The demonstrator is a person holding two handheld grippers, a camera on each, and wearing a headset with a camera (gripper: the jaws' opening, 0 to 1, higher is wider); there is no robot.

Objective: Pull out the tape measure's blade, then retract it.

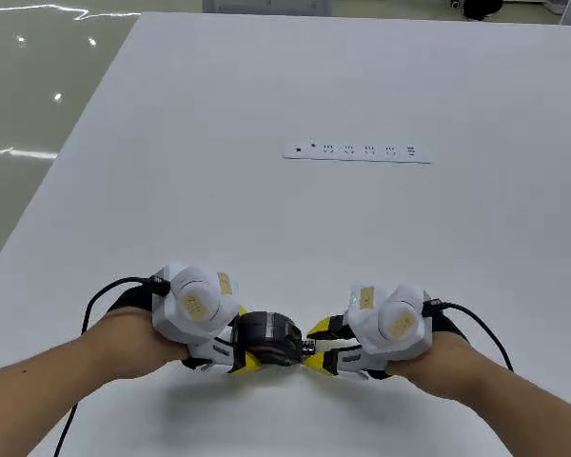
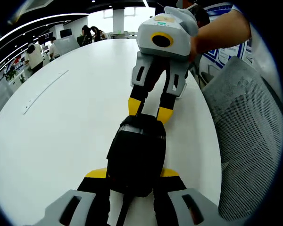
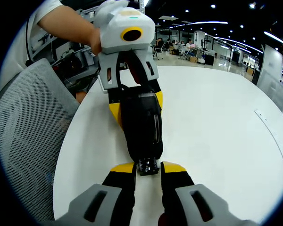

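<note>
1. The right gripper (image 3: 148,167) has its jaws drawn narrow. Their yellow tips sit on either side of the small ribbed end tab (image 3: 147,165) of the blade and appear to pinch it.
2. The left gripper (image 2: 133,173) has its jaws closed on the flanks of the tape measure (image 2: 137,153), gripping the black case at its rear half.
3. In the right gripper view the case runs straight ahead from the tab, with the left gripper clamped on it at the far end. No length of blade shows between tab and case, so I judge the pull not yet begun.
4. In the head view the tape measure (image 1: 269,338) lies low over the near edge of the bench (image 1: 295,228), directly between the two grippers. Its mouth faces the person's right.
5. The relation that matters is that tab, case and both sets of jaws lie on one left-to-right line. The right gripper is the one at the blade end. It would likely draw outward along that line while the left anchors the case.
6. A power strip (image 1: 357,150) lies well apart, farther up the bench.
</note>
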